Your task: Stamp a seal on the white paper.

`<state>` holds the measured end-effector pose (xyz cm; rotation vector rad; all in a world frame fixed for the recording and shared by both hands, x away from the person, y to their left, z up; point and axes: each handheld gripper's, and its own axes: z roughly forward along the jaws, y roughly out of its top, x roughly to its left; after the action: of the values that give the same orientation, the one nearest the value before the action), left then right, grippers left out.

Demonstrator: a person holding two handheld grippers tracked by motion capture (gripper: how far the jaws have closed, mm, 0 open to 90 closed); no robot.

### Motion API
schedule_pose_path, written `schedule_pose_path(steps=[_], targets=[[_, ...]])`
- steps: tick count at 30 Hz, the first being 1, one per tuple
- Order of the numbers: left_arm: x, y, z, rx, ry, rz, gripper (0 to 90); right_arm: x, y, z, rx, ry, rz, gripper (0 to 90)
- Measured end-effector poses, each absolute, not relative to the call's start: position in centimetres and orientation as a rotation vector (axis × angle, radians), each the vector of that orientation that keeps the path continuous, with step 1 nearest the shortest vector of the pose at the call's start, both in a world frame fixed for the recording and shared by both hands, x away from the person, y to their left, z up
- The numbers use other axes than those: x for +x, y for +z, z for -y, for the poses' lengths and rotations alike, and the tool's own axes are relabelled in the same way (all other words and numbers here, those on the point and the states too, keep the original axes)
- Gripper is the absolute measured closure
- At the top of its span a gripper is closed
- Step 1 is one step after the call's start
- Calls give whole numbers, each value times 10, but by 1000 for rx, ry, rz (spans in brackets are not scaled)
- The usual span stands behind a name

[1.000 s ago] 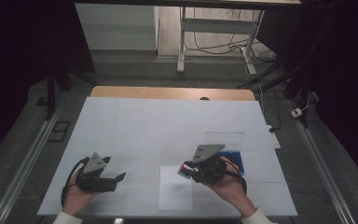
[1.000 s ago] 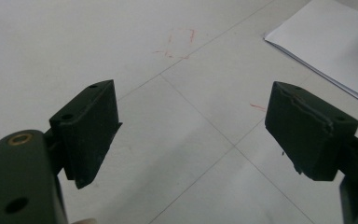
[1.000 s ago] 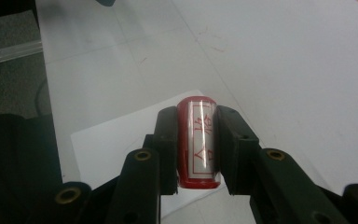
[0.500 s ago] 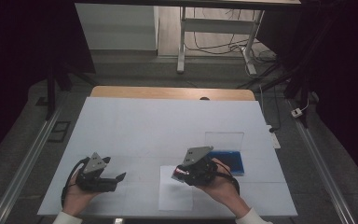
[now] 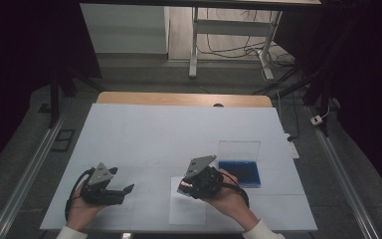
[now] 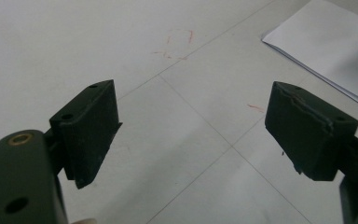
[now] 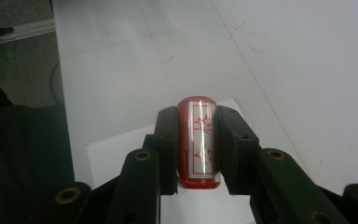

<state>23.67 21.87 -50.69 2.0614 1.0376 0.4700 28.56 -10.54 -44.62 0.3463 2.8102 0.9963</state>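
Near the table's front edge, my right gripper (image 7: 196,140) pinches a small red stamp (image 7: 198,140) by its sides above a white paper sheet (image 5: 186,211); it looks light, rigid and slick. My left gripper (image 6: 191,126) rests spread wide. Farther right sits a blue ink pad (image 5: 239,172).

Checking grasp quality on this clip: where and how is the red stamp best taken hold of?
Grip the red stamp across its rounded body at mid-length, jaws on opposite sides, coming from behind along its axis. The right gripper does so: its flat pads bracket the narrow cylinder, leaving the label up and the end free above the white paper.
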Motion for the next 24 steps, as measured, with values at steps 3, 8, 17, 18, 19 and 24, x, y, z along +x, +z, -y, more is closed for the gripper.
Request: schedule_pose_path(steps=[3, 8, 17, 18, 19, 24], targets=[[236, -507, -219, 2061, 469, -1037, 177, 286, -448, 106, 350, 993, -2810, 702], [237, -507, -218, 2065, 470, -1038, 177, 284, -449, 105, 341, 980, -2810, 702], [236, -507, -218, 2066, 468, -1037, 178, 289, -462, 104, 357, 907, -2829, 702], [236, -507, -218, 2066, 467, -1038, 178, 289, -464, 104, 362, 900, -2828, 702], [237, -508, -218, 2066, 468, -1039, 178, 290, -465, 104, 368, 890, -2833, 702], [237, -508, -218, 2070, 467, -1038, 178, 293, -472, 104, 380, 867, -2840, 702]])
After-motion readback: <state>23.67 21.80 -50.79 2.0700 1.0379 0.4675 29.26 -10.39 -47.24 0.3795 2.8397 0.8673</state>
